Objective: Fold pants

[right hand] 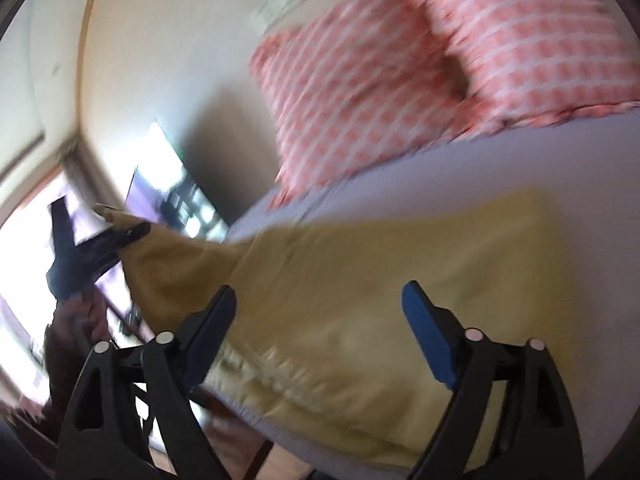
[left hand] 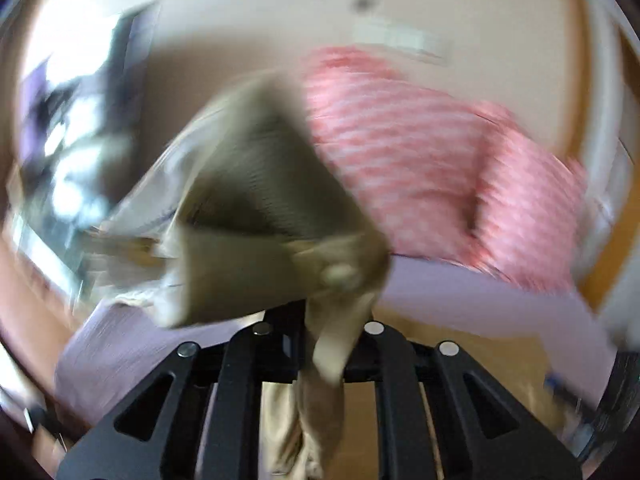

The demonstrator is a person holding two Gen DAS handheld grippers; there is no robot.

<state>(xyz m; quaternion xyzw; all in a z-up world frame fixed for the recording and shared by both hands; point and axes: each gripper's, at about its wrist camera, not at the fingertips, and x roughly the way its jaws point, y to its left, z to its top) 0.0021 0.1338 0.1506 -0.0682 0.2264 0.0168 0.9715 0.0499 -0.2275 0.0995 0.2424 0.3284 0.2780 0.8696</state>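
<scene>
The left gripper (left hand: pixel 320 320) is raised off the bed (left hand: pixel 460 292), its two black fingers drawn together and clamped on a bunch of the pants (left hand: pixel 256 208); in its own view the cloth is pinched between the linkage bars, with one part bulging up in front of the lens and a narrower strip hanging down between the arms. Seen from the right wrist view, that same left gripper (right hand: pixel 132 234) sits high near the far left side of the bed, tilted, with a hand (right hand: pixel 70 324) wrapped round its handle below, and it lifts a corner of the pants (right hand: pixel 360 280) clear of the mattress. The right gripper (right hand: pixel 320 308) hovers low over the near edge of the bed (right hand: pixel 520 152) with its blue-padded fingers (right hand: pixel 430 332) spread well apart and nothing between them. The pants are a tan, yellowish cloth, spread mostly flat across the lilac sheet near the near edge, rising in a taut ridge toward the lifted corner; a gathered, paler band shows near the front edge, though motion blur hides its detail. A round pale spot on the cloth, maybe a button, shows in the left view. Two pink and white patterned pillows (right hand: pixel 400 72) lie at the far end of the bed against the wall (right hand: pixel 180 32).
</scene>
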